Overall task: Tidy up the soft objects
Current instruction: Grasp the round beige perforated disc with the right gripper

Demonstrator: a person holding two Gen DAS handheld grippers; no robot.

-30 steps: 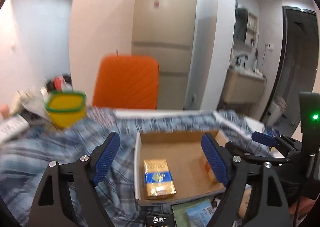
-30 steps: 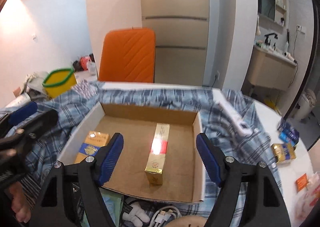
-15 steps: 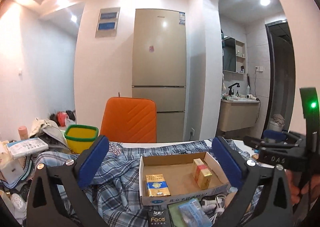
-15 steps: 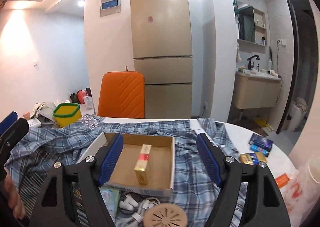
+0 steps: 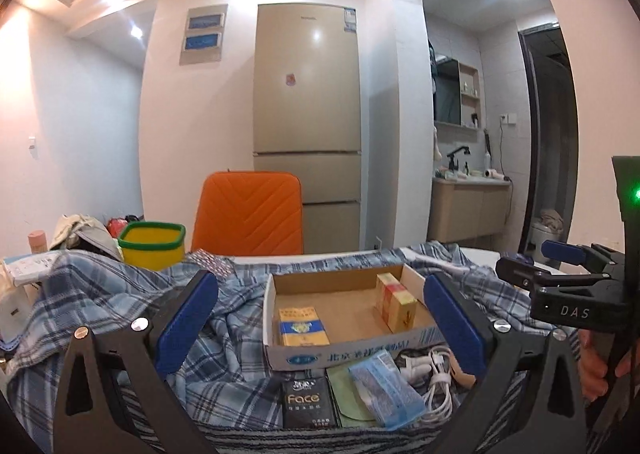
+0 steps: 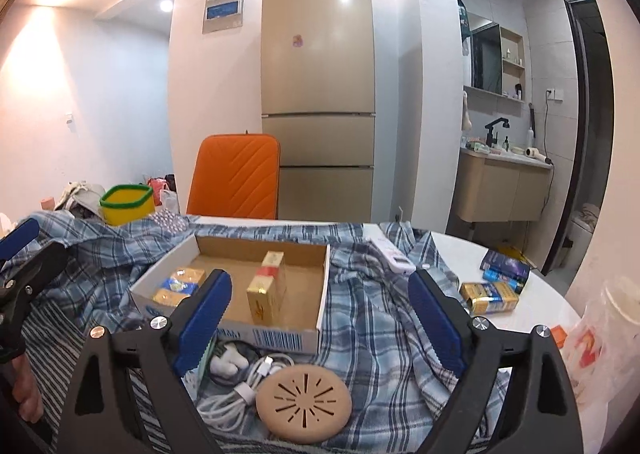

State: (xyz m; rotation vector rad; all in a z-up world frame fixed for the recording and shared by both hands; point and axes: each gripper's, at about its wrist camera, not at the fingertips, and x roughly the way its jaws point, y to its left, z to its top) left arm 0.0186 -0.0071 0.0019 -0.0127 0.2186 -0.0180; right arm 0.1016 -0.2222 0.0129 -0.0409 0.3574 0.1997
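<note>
Left wrist view: the left gripper (image 5: 318, 324) hangs above the table with its blue pads wide apart, and it holds nothing. I think it is held up high so the person can look over the mess and pick what to take. Under it sits a cardboard box (image 5: 348, 352) on top of a blue plaid shirt (image 5: 120, 306). In the box, a gold and blue pack (image 5: 302, 326) lies flat on the left, and a gold and red pack (image 5: 396, 302) stands on its edge on the right. Just in front of the box lie a black Face pack (image 5: 308, 402), a blue tissue pack (image 5: 384, 388) and a white cable (image 5: 430, 372). A yellow tub with a green rim (image 5: 152, 244) stands far back on the left. Right wrist view: the right gripper (image 6: 320, 320) is wide apart too and holds nothing. The soft shirt is bunched up all around the box, so it looks like the thing to tidy. A round tan disc (image 6: 304, 402) lies near the cable. Another gold and blue pack (image 6: 490, 296) lies on the bare white table (image 6: 532, 314), well apart from the box.
</note>
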